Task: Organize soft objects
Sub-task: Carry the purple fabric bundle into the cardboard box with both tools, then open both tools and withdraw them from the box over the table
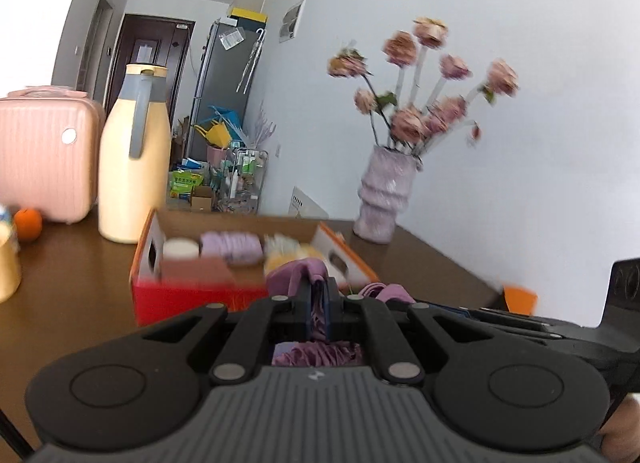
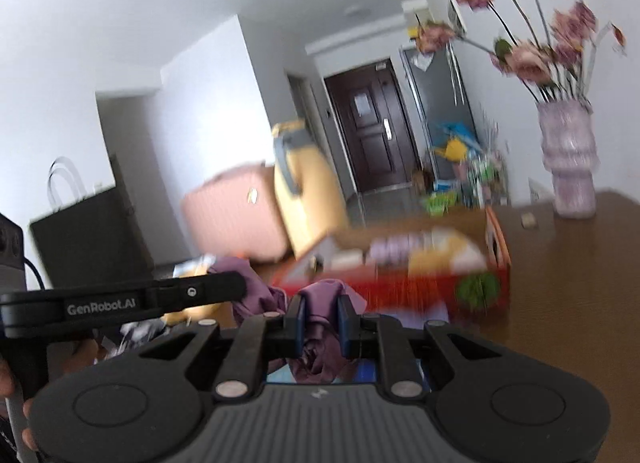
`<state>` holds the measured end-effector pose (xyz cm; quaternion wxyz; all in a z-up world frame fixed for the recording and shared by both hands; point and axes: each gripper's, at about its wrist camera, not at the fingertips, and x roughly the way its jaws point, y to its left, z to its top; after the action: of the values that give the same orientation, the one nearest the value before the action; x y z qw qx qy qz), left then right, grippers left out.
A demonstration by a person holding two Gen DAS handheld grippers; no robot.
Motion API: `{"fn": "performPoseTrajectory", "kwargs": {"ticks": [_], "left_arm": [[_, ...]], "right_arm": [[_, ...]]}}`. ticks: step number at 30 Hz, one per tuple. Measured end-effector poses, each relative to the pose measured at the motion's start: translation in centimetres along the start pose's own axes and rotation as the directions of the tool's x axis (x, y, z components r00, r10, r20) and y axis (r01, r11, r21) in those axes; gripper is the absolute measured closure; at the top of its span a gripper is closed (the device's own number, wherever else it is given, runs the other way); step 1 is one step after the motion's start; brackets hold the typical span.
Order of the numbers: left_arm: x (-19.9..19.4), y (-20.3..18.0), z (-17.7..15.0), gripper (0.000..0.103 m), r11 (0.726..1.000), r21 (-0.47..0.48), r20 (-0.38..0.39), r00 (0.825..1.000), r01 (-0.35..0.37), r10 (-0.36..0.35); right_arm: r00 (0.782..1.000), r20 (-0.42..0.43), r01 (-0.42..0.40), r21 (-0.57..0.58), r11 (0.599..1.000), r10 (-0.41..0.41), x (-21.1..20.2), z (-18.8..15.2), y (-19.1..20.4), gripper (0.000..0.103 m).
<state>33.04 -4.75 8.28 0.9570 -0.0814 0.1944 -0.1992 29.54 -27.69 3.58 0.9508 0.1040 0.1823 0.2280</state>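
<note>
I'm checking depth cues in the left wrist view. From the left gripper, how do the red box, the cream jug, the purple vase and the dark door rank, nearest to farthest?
From the left gripper, shut on purple cloth:
1. Red box, just ahead, slightly left.
2. Cream jug, behind the box, left; purple vase, behind it, right. Too close to call.
3. Dark door, far down the hallway, left.

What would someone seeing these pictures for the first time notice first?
Probably the purple cloth up front, pinched at one end by the right tool and at the other by the left tool. Just behind it on the brown table sits a red box holding rolled soft things. The vase of pink flowers stands by the white wall, past the box's right end in the left view.
</note>
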Motion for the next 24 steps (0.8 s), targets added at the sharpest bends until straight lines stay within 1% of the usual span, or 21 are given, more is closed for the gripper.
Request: {"fn": "performPoseTrajectory", "kwargs": {"ticks": [2, 3, 5, 6, 7, 8, 10, 12, 14, 16, 18, 19, 20, 21, 22, 24], "left_arm": [[3.1, 1.8, 2.2, 0.097, 0.999, -0.030, -0.028, 0.999, -0.020, 0.019], [4.7, 2.8, 3.2, 0.097, 0.999, -0.043, -0.050, 0.999, -0.018, 0.016], [8.0, 4.8, 4.7, 0.097, 0.997, -0.069, -0.078, 0.996, -0.046, 0.040], [9.3, 5.6, 5.0, 0.097, 0.997, -0.068, -0.090, 0.995, -0.048, 0.042], [10.5, 6.3, 5.1, 0.097, 0.995, -0.076, -0.104, 0.993, -0.067, 0.059], [12.2, 7.2, 5.3, 0.097, 0.993, -0.082, -0.131, 0.988, -0.090, 0.079], [14.5, 8.6, 5.0, 0.097, 0.990, -0.090, -0.171, 0.981, -0.109, 0.092], [16.7, 9.9, 4.3, 0.097, 0.986, -0.085, -0.217, 0.969, -0.142, 0.120], [17.9, 11.0, 3.2, 0.096, 0.982, -0.063, -0.264, 0.952, -0.178, 0.156], [18.1, 11.9, 2.1, 0.095, 0.979, -0.024, -0.267, 0.944, -0.205, 0.191], [18.6, 12.8, 1.1, 0.094, 0.973, 0.004, -0.278, 0.934, -0.230, 0.222], [18.9, 13.4, 0.6, 0.094, 0.970, 0.007, -0.294, 0.926, -0.244, 0.235], [18.9, 13.8, 0.3, 0.094, 0.965, 0.017, -0.288, 0.923, -0.261, 0.254], [18.8, 13.9, 0.2, 0.093, 0.963, 0.036, -0.271, 0.925, -0.267, 0.267], [18.7, 14.0, 0.1, 0.092, 0.960, 0.039, -0.273, 0.921, -0.277, 0.277], [18.4, 14.2, 0.4, 0.088, 0.961, 0.026, -0.271, 0.923, -0.276, 0.272]], "right_arm": [[1.000, 0.012, 0.012, 0.004, 1.000, -0.012, 2.9, 2.6, -0.5, 0.087], [1.000, 0.011, 0.020, 0.004, 1.000, -0.020, 4.8, 4.1, -0.8, 0.087], [0.999, -0.016, 0.032, 0.009, 0.999, -0.032, 8.3, 6.3, -1.5, 0.088], [0.998, -0.032, 0.054, -0.007, 0.999, -0.054, 10.5, 7.4, -1.9, 0.088], [0.996, -0.055, 0.069, -0.022, 0.997, -0.070, 12.2, 8.1, -2.2, 0.088], [0.993, -0.082, 0.081, -0.026, 0.996, -0.083, 14.0, 8.7, -2.6, 0.088], [0.984, -0.140, 0.101, -0.035, 0.994, -0.105, 17.7, 9.6, -3.3, 0.088], [0.972, -0.193, 0.125, -0.069, 0.990, -0.136, 20.7, 9.6, -3.5, 0.089], [0.953, -0.258, 0.141, -0.090, 0.986, -0.160, 23.4, 8.8, -3.6, 0.089], [0.930, -0.343, 0.117, -0.067, 0.991, -0.133, 25.8, 7.8, -4.0, 0.089], [0.916, -0.389, 0.098, -0.034, 0.995, -0.103, 27.4, 6.8, -4.2, 0.089], [0.913, -0.398, 0.093, -0.023, 0.995, -0.094, 28.0, 6.4, -4.2, 0.089], [0.909, -0.405, 0.096, -0.013, 0.995, -0.093, 28.5, 6.1, -4.3, 0.089], [0.905, -0.416, 0.099, -0.003, 0.995, -0.091, 29.1, 5.9, -4.3, 0.088], [0.900, -0.427, 0.098, 0.005, 0.995, -0.087, 29.4, 5.5, -4.5, 0.086], [0.885, -0.460, 0.080, 0.001, 0.997, -0.071, 30.0, 4.8, -4.2, 0.081]]}}
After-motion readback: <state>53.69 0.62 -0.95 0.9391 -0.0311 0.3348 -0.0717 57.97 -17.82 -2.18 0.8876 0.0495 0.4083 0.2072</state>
